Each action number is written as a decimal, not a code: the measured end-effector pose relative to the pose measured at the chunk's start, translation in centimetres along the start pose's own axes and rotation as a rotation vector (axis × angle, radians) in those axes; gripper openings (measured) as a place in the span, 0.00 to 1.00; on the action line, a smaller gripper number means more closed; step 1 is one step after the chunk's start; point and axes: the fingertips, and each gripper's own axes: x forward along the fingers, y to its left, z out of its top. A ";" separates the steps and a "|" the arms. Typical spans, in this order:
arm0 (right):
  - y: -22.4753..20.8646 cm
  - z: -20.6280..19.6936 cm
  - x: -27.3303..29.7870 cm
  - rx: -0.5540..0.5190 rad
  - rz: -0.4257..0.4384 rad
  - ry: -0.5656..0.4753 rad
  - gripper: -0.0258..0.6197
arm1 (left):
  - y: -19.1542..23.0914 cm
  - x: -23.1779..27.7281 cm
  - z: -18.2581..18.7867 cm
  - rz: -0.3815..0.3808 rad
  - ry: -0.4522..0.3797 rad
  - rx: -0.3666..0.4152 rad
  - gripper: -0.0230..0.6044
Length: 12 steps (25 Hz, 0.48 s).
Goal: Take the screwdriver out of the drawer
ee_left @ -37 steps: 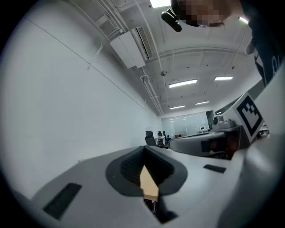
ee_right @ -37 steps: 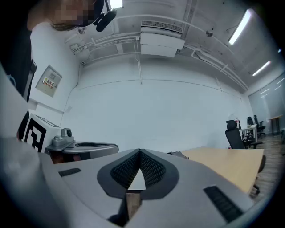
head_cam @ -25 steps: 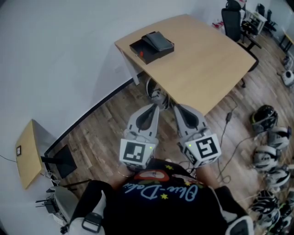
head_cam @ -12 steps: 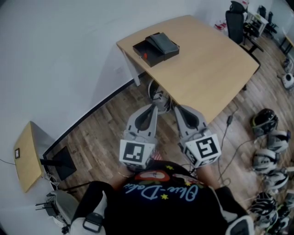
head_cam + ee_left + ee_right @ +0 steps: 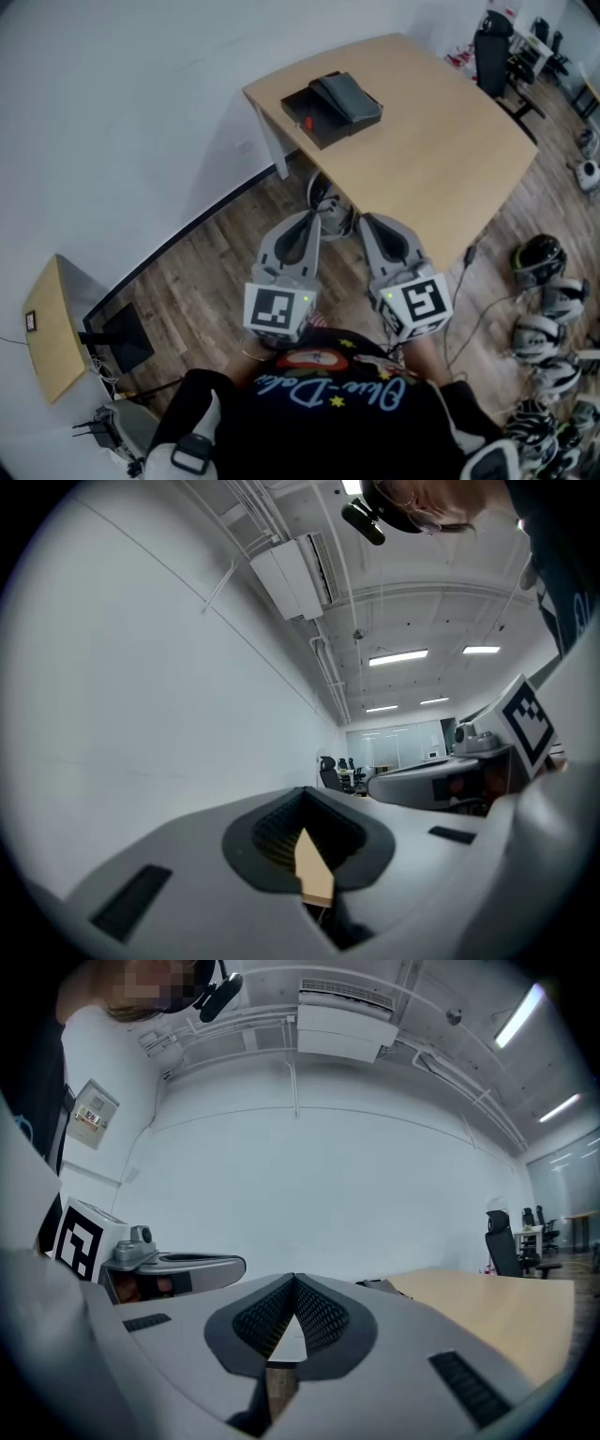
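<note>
A flat black drawer box (image 5: 330,110) lies near the far left corner of the light wooden table (image 5: 441,150). A small red thing (image 5: 307,123) shows in its open part; I cannot tell whether it is the screwdriver. My left gripper (image 5: 312,217) and right gripper (image 5: 364,221) are held side by side in front of my body, pointing level at the table's near edge and well short of the box. Both are shut with nothing between the jaws. The left gripper view shows its closed tips (image 5: 301,793) against a white wall. The right gripper view shows closed tips (image 5: 294,1280) and the tabletop (image 5: 497,1297).
An office chair (image 5: 493,49) stands beyond the table. Several helmets (image 5: 541,255) and a cable (image 5: 465,259) lie on the wood floor at right. A small wooden side table (image 5: 45,330) stands at left by the white wall. A dark object (image 5: 324,194) sits under the table.
Both grippers have moved together toward the table, still shut and side by side. The table's near edge now lies closer to their tips.
</note>
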 end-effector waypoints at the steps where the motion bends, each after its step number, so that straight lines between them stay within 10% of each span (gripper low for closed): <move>1: -0.2 0.0 0.6 0.000 -0.004 0.003 0.04 | 0.6 0.4 -0.1 0.000 0.001 -0.003 0.04; 12: -1.2 -0.3 7.1 -0.017 -0.030 0.035 0.04 | 6.7 3.4 -1.6 0.007 0.015 -0.028 0.04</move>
